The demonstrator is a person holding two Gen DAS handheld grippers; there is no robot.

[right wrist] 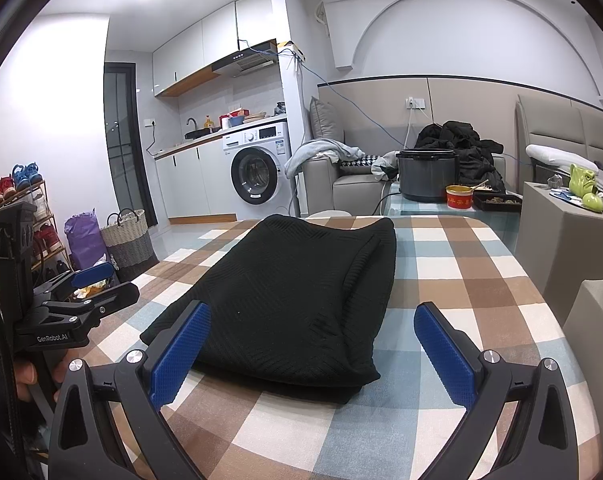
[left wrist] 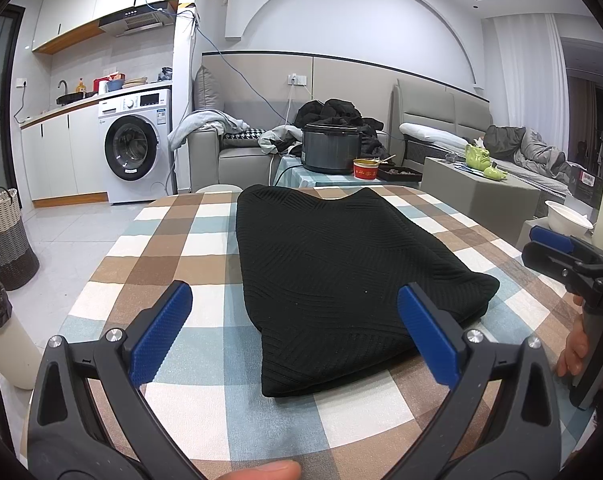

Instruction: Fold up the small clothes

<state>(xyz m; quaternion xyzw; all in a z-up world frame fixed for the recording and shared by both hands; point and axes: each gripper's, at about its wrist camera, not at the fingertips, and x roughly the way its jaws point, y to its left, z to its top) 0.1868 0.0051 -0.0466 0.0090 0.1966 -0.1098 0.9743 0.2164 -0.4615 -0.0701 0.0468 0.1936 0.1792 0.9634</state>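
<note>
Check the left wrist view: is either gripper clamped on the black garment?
No: the left gripper stands wide open over the folded black garment, and the right gripper, off to the side, grips nothing.

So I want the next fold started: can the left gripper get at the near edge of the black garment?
Probably yes: the left gripper is open, the black knit garment lies right ahead, nothing between.

Left gripper (left wrist: 295,334) with black angular frame, blue textured pads (left wrist: 161,336) on the jaws, silver round screws at the pivots, right gripper (right wrist: 313,354) of matching build, white "GenRobot.AI" lettering on the left gripper's black body
</note>
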